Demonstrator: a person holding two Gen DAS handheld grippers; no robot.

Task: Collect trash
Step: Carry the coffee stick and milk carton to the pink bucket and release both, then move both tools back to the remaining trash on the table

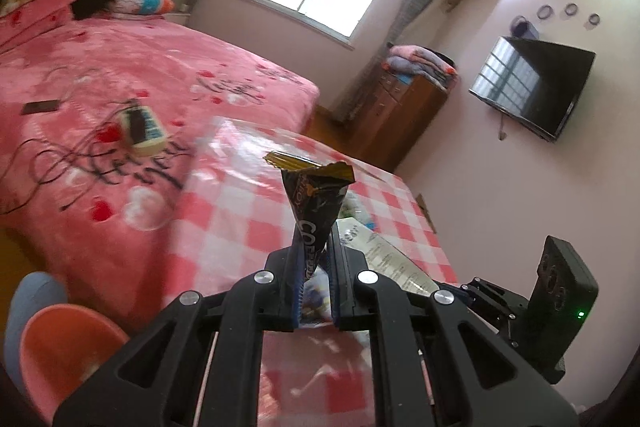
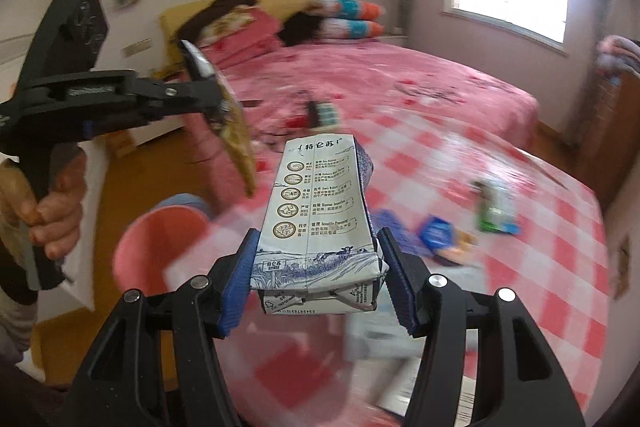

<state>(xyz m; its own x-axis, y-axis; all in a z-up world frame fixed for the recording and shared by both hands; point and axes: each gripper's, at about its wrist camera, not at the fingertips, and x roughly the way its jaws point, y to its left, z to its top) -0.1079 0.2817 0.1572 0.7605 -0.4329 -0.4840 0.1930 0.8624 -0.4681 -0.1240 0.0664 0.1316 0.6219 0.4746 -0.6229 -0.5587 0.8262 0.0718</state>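
Observation:
My left gripper [image 1: 314, 279] is shut on a dark coffee sachet [image 1: 314, 203] that sticks up above the pink checked table [image 1: 240, 211]. The same gripper [image 2: 218, 99] and its sachet [image 2: 236, 143] show at the left of the right wrist view. My right gripper [image 2: 316, 267] is shut on a white and blue milk carton [image 2: 320, 211] and holds it above the table [image 2: 560, 259]. The carton [image 1: 384, 251] shows beside the left fingers. A pink bin [image 1: 60, 351] stands on the floor by the table; it also shows in the right wrist view [image 2: 160, 243].
Loose wrappers lie on the table: a green one [image 2: 494, 207] and a blue one [image 2: 438, 231]. A bed with a pink cover [image 1: 140, 75] stands beyond the table, with a small carton [image 1: 142, 125] and a phone [image 1: 40, 106] on it. A wooden dresser [image 1: 396, 107] and a wall television [image 1: 532, 87] stand at the right.

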